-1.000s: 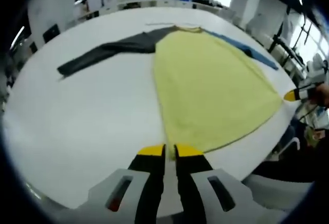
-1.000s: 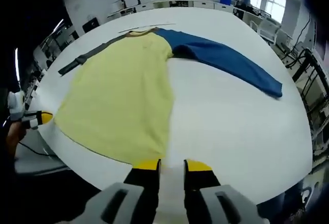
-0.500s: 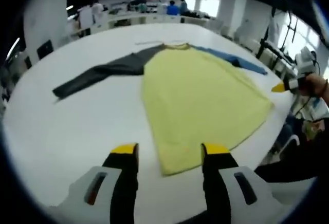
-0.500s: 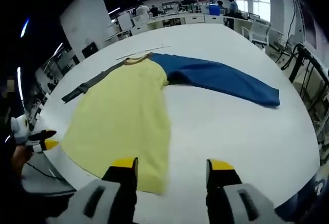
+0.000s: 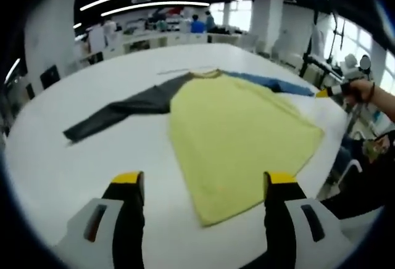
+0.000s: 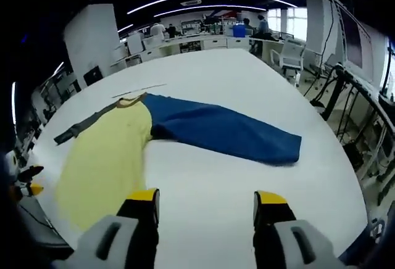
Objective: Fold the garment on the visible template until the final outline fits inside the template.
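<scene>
Garment lies flat (untouched); left tool wide open; right tool likewise.

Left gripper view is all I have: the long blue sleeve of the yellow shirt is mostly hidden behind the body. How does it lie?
Observer: In the right gripper view the long blue sleeve lies flat, stretched straight out from the yellow shirt body on the white table.
Operator: Is the right gripper holding it?
Observer: No. The right gripper is open, nothing between its jaws.
Operator: Anything folded yet?
Observer: Not visibly; the dark grey sleeve also lies outstretched.
</scene>
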